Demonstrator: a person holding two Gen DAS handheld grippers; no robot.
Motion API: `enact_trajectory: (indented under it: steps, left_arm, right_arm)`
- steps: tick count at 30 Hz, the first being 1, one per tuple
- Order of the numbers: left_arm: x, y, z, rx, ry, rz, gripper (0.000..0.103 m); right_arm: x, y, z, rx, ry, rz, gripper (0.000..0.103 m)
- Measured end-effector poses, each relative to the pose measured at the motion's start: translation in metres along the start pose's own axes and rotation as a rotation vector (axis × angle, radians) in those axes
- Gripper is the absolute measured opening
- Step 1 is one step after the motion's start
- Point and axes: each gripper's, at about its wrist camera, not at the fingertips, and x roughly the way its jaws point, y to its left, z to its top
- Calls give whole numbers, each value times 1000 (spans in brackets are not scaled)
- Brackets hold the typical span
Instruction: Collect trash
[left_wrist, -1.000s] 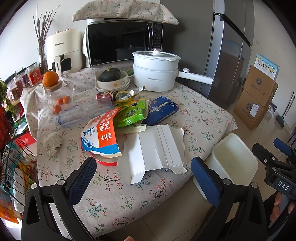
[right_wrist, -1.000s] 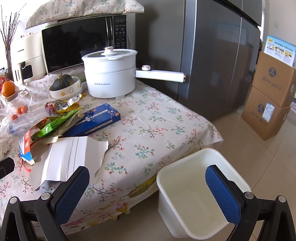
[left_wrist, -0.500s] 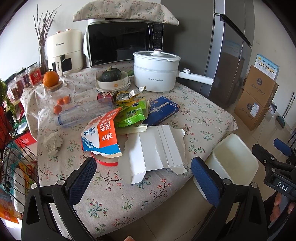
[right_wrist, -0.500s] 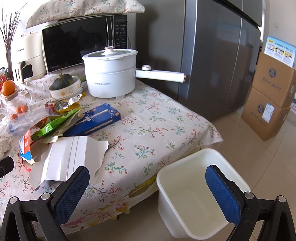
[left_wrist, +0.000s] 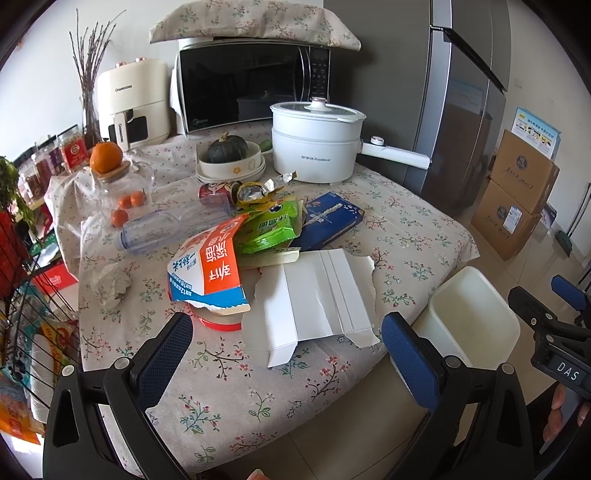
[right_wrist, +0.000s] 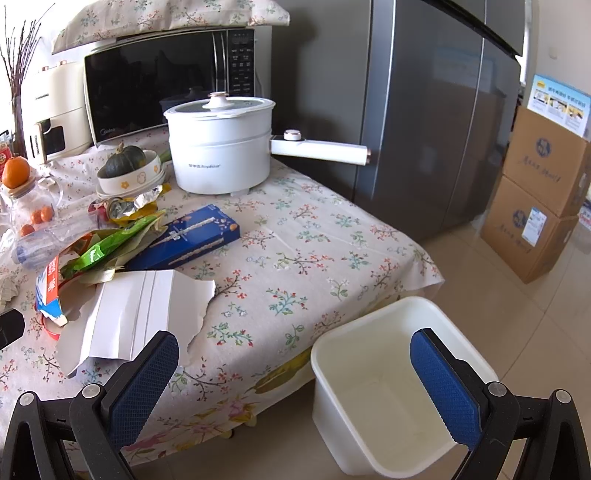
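From the left wrist view, the left tongs (left_wrist: 286, 354) stand wide open and empty, hanging low over the near edge of the tabletop (left_wrist: 406, 229), whose floral cloth carries a heap of trash. Nearest them lies a torn white carton (left_wrist: 317, 299), flattened with its blank inner side up, its near corner between the two blue pads, which makes it the likeliest first pick. Behind it an orange-and-blue milk carton (left_wrist: 214, 273) leans over a red lid (left_wrist: 218, 325), with a green snack bag (left_wrist: 269, 230), a blue box (left_wrist: 328, 221), a clear plastic bottle (left_wrist: 166, 229), a foil wrapper (left_wrist: 262, 188) and a crumpled tissue (left_wrist: 110, 286) spread around. The white bin (left_wrist: 476, 317) sits on the floor just off the table's right corner, presumably so that rubbish can be dropped over the edge. The right tongs (left_wrist: 554, 306) show at the far right, held by a hand (left_wrist: 565, 413). From the right wrist view, the right tongs (right_wrist: 295, 380) are likewise spread wide and hold nothing, poised above the floor between the table edge and the white bin (right_wrist: 369, 332), which looks empty. The torn white carton (right_wrist: 140, 314) lies just beyond the left pad, the blue box (right_wrist: 188, 236) behind it. The pot (right_wrist: 221, 147), the microwave (right_wrist: 159, 85) and the bowl with a squash (right_wrist: 129, 173) at the back appear to be household things to leave alone. Nothing seems collected yet.
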Motion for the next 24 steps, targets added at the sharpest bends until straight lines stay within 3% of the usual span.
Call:
enact_trajectory:
  steps: [10,16,24]
  left_arm:
    - [8,11,4,15,57,-41,103]
    - [29,33,10,35,154,-18,103]
    - [59,93,31,-50,230,3,103]
  right_arm:
    - [2,-4,4,-1,15,-3,103]
    - [18,-2,16,-11,123,88,103]
    - [51,13,33,-124,271,158,103]
